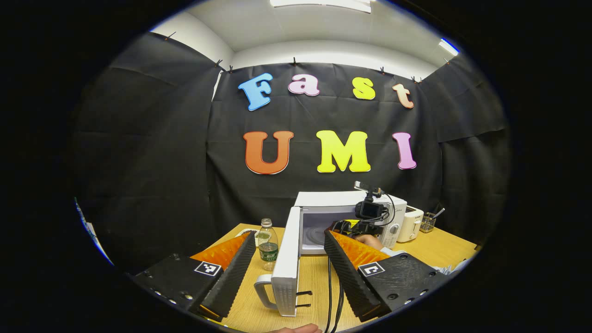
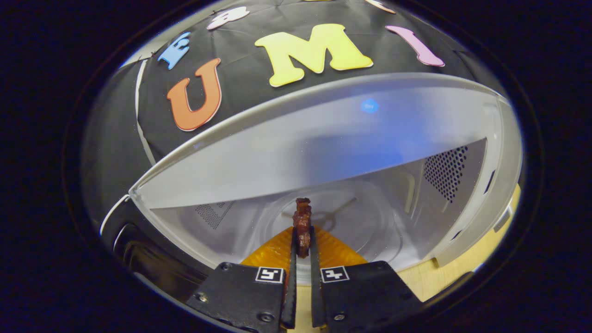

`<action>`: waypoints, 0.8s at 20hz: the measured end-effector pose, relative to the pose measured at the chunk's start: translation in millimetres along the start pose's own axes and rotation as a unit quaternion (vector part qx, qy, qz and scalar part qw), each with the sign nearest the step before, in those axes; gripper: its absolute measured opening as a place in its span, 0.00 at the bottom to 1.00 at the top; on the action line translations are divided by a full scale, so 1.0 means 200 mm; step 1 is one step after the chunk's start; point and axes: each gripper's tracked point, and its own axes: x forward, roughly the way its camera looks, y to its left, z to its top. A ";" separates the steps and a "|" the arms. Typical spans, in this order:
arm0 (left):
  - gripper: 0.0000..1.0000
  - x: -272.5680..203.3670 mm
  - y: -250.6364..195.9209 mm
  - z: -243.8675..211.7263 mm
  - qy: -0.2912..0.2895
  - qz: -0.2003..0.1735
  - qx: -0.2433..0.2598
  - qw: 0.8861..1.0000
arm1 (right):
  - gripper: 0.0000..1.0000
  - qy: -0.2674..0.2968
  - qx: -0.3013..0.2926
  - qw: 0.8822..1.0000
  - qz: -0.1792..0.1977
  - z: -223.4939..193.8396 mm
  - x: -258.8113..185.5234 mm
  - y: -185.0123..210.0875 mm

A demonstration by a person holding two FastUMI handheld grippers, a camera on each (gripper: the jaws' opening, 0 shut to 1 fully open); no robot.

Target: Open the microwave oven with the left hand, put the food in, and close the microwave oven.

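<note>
Right tongs (image 2: pixel 301 252) clamped on food (image 2: pixel 303 226), a small dark morsel, likely light and soft; gentle mid-piece pinch suits. Left tongs (image 1: pixel 289 261) apart beside the open microwave door (image 1: pixel 286 259).

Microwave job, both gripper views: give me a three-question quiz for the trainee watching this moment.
1. True or false: the microwave door stands open.
2. What does the right gripper hold? A) a water bottle B) a dark reddish-brown piece of food C) the door handle
3. Fill in: in the left gripper view, the left gripper has its fingers spread on either side of the door's ____.

Key:
1. True; the white cavity and its turntable show behind the swung-out door.
2. B; the food is pinched between both fingers at the cavity's mouth. The bottle stands on the table.
3. Edge; neither finger touches it.
</note>
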 end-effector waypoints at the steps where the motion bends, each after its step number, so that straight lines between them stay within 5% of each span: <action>1: 0.92 0.00 0.00 0.01 -0.003 0.001 0.002 1.000 | 0.16 -0.009 -0.009 1.000 -0.008 0.01 0.00 -0.01; 4: 0.92 -0.03 -0.02 0.02 -0.008 -0.002 0.005 1.000 | 0.88 -0.052 -0.054 0.994 -0.074 0.08 -0.07 -0.12; 6: 0.92 -0.05 -0.02 0.02 -0.008 -0.004 0.001 1.000 | 0.87 -0.072 -0.058 0.994 -0.060 0.10 -0.14 -0.10; 8: 0.92 -0.06 -0.01 0.02 -0.009 -0.003 -0.001 1.000 | 1.00 -0.058 -0.046 0.997 -0.037 0.07 -0.20 -0.07; 12: 0.92 -0.10 0.01 0.02 -0.013 0.001 -0.003 1.000 | 1.00 -0.067 -0.039 0.997 -0.015 0.07 -0.42 -0.05; 13: 0.92 -0.11 0.02 0.02 -0.013 0.004 -0.001 1.000 | 0.91 -0.072 -0.040 0.997 -0.011 0.07 -0.48 -0.06; 15: 0.92 -0.11 0.06 -0.01 -0.013 0.014 0.004 1.000 | 0.91 -0.076 -0.041 0.996 0.001 0.06 -0.62 -0.07; 16: 0.92 -0.12 0.07 -0.02 -0.012 0.016 0.006 1.000 | 1.00 -0.078 -0.043 0.996 0.008 0.05 -0.70 -0.07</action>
